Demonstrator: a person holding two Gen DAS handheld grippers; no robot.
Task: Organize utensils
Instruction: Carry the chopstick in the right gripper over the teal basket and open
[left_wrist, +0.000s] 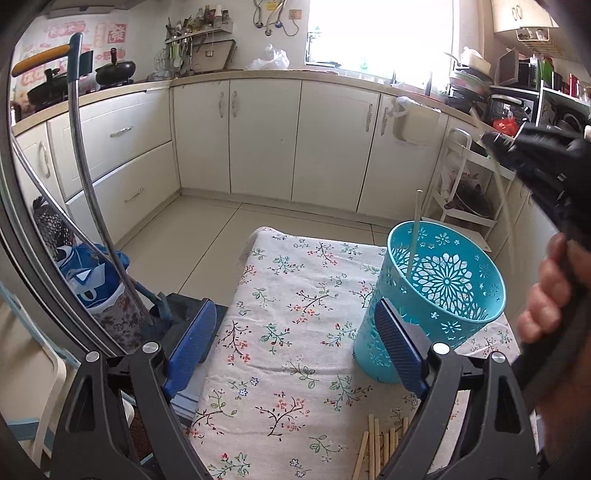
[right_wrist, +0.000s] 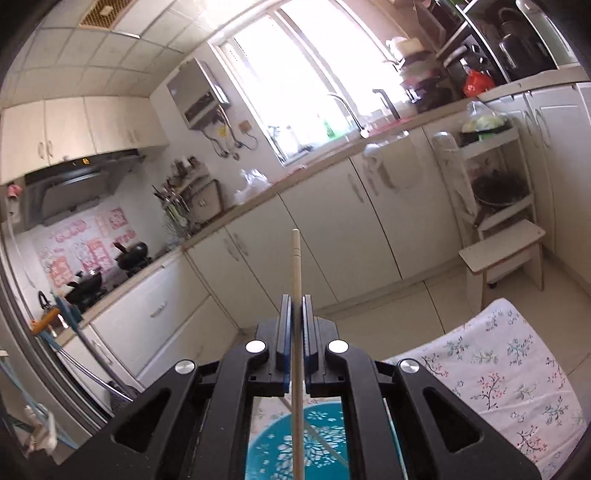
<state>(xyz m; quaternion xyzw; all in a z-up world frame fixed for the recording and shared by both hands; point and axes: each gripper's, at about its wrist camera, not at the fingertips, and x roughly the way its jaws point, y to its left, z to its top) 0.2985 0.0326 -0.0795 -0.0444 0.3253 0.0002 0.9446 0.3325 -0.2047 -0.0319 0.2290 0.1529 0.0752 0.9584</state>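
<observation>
A teal perforated bin (left_wrist: 443, 295) stands on the floral tablecloth (left_wrist: 288, 295), with one pale chopstick (left_wrist: 414, 236) leaning upright inside it. Several wooden chopsticks (left_wrist: 380, 443) lie in a pile at the cloth's near edge. My left gripper (left_wrist: 295, 347) is open over the cloth with nothing between its blue pads. Its right pad (left_wrist: 399, 350) sits close against the bin's left wall. I cannot tell if they touch. My right gripper (right_wrist: 295, 299) is shut on a wooden chopstick (right_wrist: 295, 258), held above the bin (right_wrist: 317, 446). It also shows in the left wrist view at the upper right as the right gripper (left_wrist: 535, 158), in a hand (left_wrist: 546, 291).
A mop with a metal handle (left_wrist: 85, 184) and a blue bag (left_wrist: 92, 280) stand left of the table. A white shelf cart (left_wrist: 472, 206) stands behind the bin. Cream cabinets (left_wrist: 258, 140) line the far walls, and a step stool (right_wrist: 502, 251) stands on the tiled floor.
</observation>
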